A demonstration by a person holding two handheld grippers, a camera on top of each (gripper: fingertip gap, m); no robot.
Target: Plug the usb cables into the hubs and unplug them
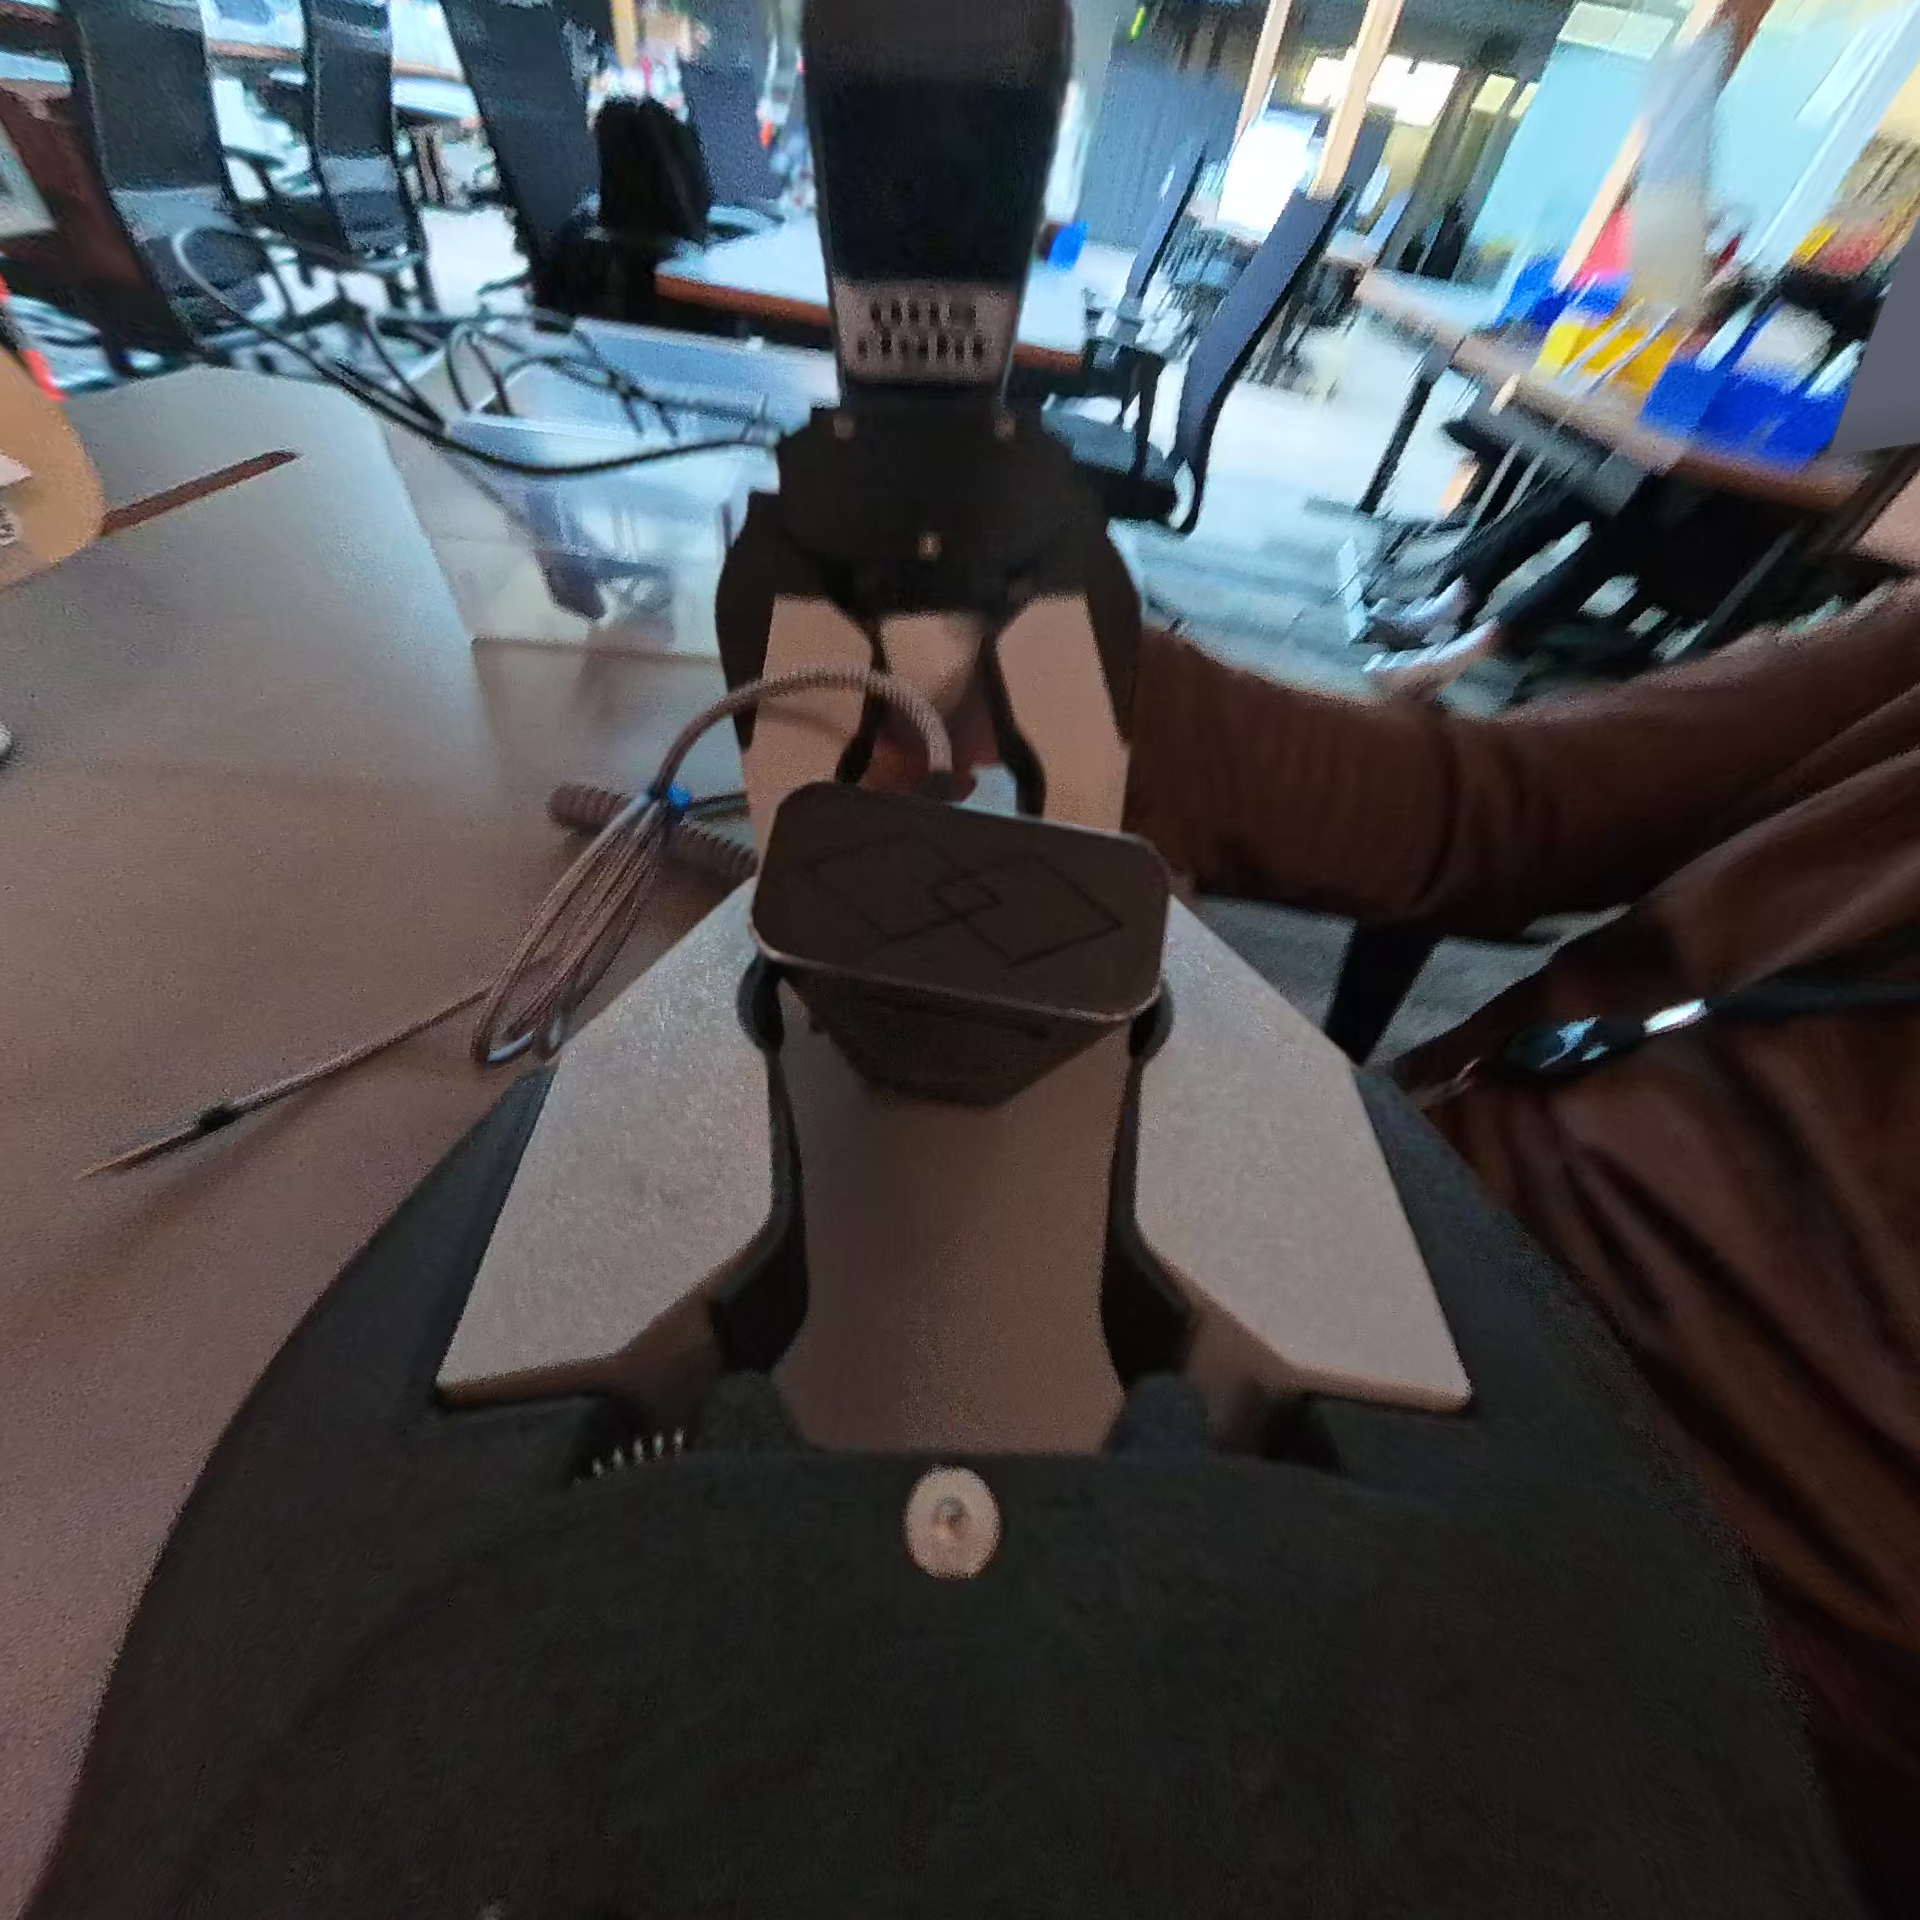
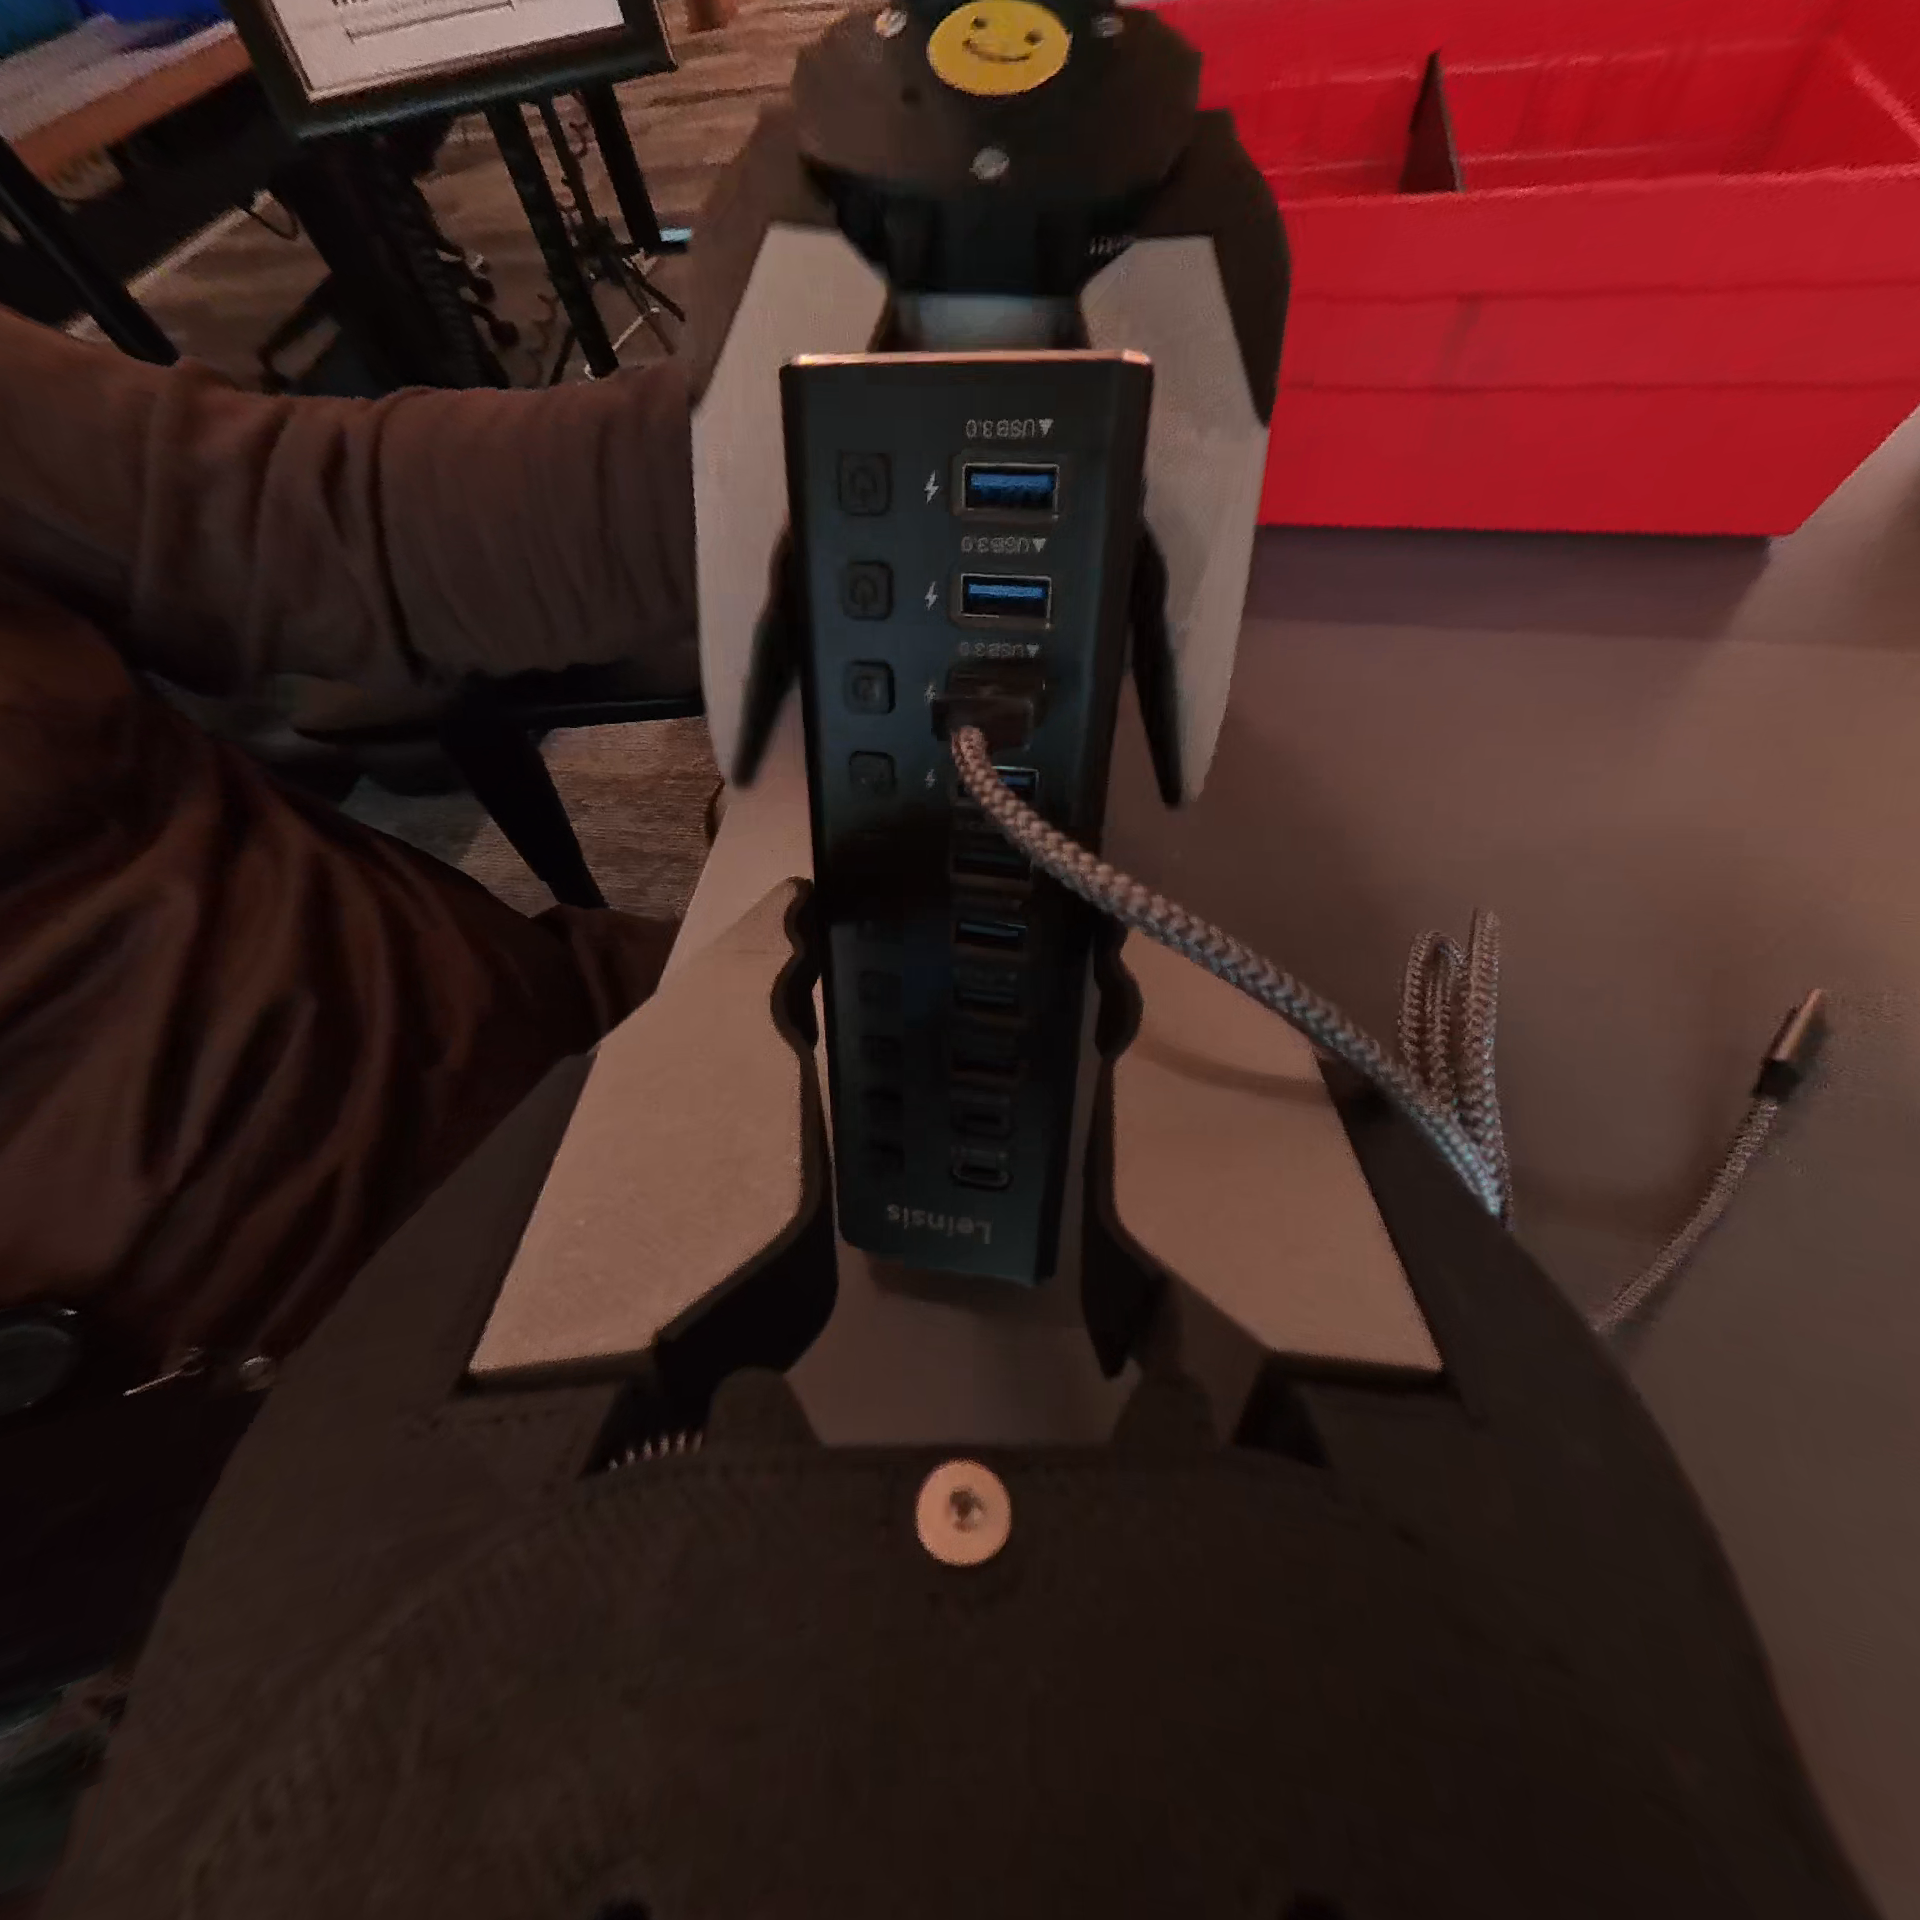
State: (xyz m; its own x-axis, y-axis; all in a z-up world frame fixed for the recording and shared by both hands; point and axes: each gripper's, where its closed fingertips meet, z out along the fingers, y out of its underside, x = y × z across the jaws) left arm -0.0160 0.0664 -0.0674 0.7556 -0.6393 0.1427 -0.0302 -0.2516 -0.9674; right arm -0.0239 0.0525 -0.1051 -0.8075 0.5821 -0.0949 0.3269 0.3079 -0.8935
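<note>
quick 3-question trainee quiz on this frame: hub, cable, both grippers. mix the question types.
1. True or false: both grippers clamp the same black USB hub.
2. The braided cable is plugged into which port, counting from the hub's far end in the right wrist view? A) first B) third C) last
3. Where is the cable's free connector?

Key
1. True: the right gripper holds the near part, the left gripper the far part.
2. B
3. Lying loose on the table, to the right of the hub, beyond the coiled slack.
</note>
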